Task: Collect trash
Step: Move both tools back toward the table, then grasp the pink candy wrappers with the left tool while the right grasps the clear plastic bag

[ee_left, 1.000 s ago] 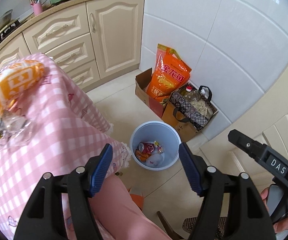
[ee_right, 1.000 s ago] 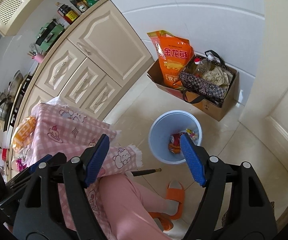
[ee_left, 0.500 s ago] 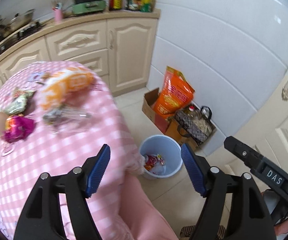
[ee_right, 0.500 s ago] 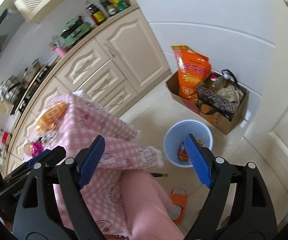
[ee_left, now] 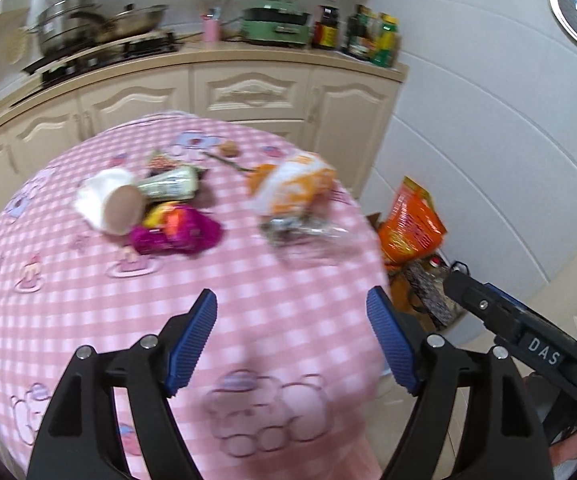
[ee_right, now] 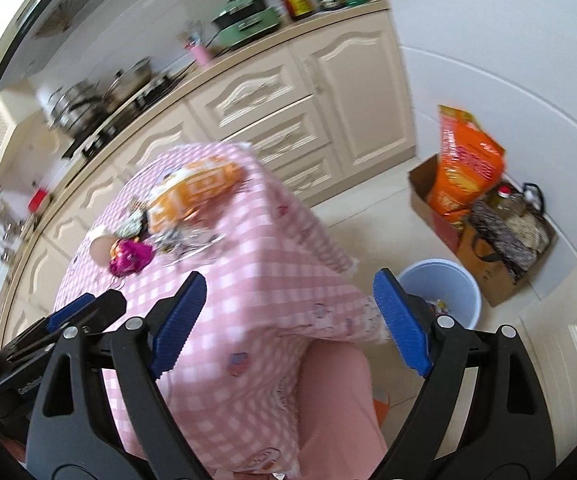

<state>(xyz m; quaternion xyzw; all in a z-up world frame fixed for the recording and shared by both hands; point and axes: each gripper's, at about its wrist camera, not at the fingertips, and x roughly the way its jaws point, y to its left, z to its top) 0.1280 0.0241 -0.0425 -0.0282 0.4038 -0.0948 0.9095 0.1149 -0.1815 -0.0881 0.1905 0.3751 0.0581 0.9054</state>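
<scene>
Trash lies on the pink checked tablecloth (ee_left: 68,280): a tipped white paper cup (ee_left: 108,202), a green wrapper (ee_left: 170,186), a magenta wrapper (ee_left: 180,232), an orange-and-white bag (ee_left: 294,188) and clear crumpled plastic (ee_left: 308,236). My left gripper (ee_left: 294,340) is open and empty above the table's near part. My right gripper (ee_right: 288,320) is open and empty over the table's corner, to the right of the left gripper (ee_right: 84,312). The blue bin (ee_right: 442,292) stands on the floor beside the table with some trash inside.
Cream kitchen cabinets (ee_left: 248,92) with pots, a green appliance and bottles run behind the table. A cardboard box with an orange sack (ee_right: 464,168) and a patterned bag (ee_right: 504,232) stand by the white tiled wall. My pink-clad leg (ee_right: 336,396) is below.
Both grippers have swung up and left from the bin on the floor toward the table. The left wrist view now faces the trash on the tablecloth. Both stay open and empty.
</scene>
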